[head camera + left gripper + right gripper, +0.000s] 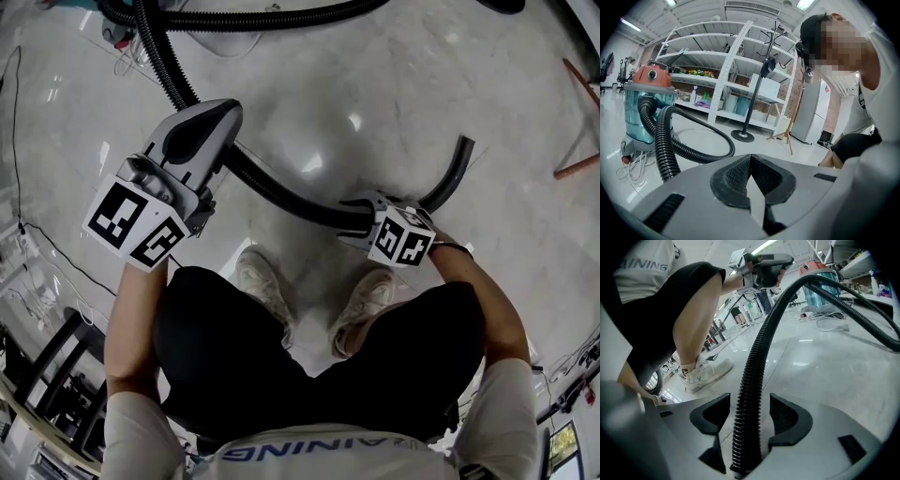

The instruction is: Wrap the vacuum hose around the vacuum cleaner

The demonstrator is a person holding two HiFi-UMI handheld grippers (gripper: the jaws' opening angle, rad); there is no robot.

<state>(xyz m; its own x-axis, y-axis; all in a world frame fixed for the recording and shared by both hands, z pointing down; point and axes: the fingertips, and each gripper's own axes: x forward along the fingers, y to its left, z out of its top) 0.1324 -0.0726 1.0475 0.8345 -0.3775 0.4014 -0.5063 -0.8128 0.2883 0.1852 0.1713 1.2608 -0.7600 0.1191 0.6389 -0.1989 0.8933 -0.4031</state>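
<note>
Grey right gripper (749, 413), jaws spread wide, with the black ribbed vacuum hose (761, 341) running between its pads, touching neither; grey left gripper (749, 161), jaws pressed together on nothing; hose trailing across the glossy pale floor (825, 366) to the teal-tank, orange-topped vacuum cleaner (647, 108), well apart

The right gripper (749, 414) stands with jaws wide apart, the ribbed vacuum hose (754, 366) running between them, a gap either side, toward the vacuum cleaner (819, 284) far right; a white shoe (707, 372) lies left
</note>
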